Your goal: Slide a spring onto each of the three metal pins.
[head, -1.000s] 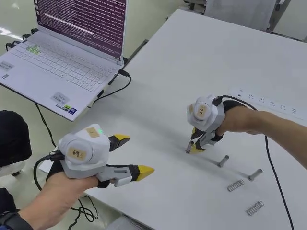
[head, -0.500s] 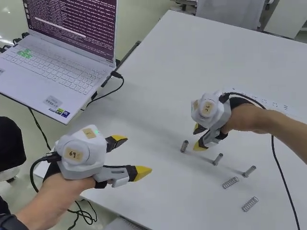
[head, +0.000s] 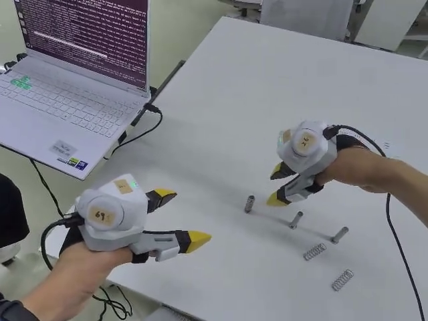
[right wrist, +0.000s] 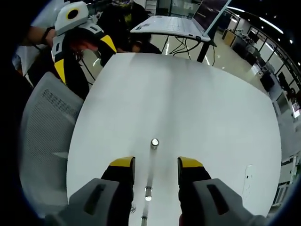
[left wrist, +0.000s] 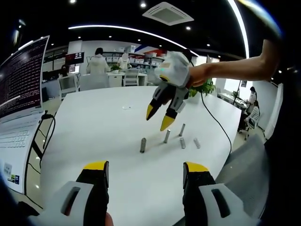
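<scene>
Right claw (head: 273,188) lifted clear of spring-sleeved metal pin (head: 249,204)

White workbench top (head: 267,87)
Three upright grey metal pins (head: 295,220) at lower right; two loose coiled wire springs (head: 314,251) lying below them.

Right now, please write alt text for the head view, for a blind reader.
The open right gripper hovers above three upright pins; the leftmost pin wears a spring, two loose springs lie nearby. The open left gripper hangs at the table's near edge, a laptop far left.
</scene>
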`<state>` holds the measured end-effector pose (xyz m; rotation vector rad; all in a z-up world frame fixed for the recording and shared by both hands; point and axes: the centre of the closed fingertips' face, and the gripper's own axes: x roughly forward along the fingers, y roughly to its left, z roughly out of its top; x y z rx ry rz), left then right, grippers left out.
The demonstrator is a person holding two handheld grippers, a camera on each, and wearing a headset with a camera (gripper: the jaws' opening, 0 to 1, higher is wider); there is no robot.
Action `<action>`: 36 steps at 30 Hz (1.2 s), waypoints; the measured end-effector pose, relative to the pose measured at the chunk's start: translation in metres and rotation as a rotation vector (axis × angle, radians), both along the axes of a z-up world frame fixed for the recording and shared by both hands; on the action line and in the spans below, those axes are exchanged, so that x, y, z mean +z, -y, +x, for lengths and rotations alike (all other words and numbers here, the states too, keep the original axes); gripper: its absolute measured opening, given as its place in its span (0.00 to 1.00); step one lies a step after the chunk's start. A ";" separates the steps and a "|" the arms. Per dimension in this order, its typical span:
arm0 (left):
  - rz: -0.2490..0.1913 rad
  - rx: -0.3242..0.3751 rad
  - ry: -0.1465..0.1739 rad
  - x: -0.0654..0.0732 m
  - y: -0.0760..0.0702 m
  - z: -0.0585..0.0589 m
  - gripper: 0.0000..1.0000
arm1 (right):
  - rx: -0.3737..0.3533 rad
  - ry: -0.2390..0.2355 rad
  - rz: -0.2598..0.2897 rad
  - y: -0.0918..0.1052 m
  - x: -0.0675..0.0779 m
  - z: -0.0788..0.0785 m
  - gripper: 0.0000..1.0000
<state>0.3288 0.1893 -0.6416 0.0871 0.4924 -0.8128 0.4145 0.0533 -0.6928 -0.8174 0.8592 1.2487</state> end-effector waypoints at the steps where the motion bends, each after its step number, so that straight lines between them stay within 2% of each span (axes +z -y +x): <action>1: 0.000 0.000 0.000 0.000 0.000 0.000 0.60 | -0.011 0.000 0.010 0.001 0.001 0.000 0.35; 7: 0.000 -0.004 0.000 0.002 0.002 0.002 0.60 | -0.124 0.008 0.112 0.007 0.010 -0.003 0.39; 11: 0.000 -0.011 0.001 0.003 0.005 0.002 0.60 | -0.208 0.012 0.194 0.012 0.017 -0.008 0.41; 13: 0.000 -0.013 0.003 0.004 0.006 0.003 0.60 | -0.235 0.008 0.218 0.017 0.018 -0.012 0.42; 21: -0.002 -0.023 0.005 0.005 0.010 0.003 0.60 | -0.318 0.007 0.264 0.033 0.019 -0.025 0.45; 30: -0.003 -0.030 0.008 0.006 0.014 0.003 0.60 | -0.413 0.020 0.355 0.045 0.029 -0.037 0.48; 36: 0.001 -0.033 0.009 0.007 0.014 0.004 0.60 | -0.441 0.014 0.361 0.053 0.028 -0.049 0.51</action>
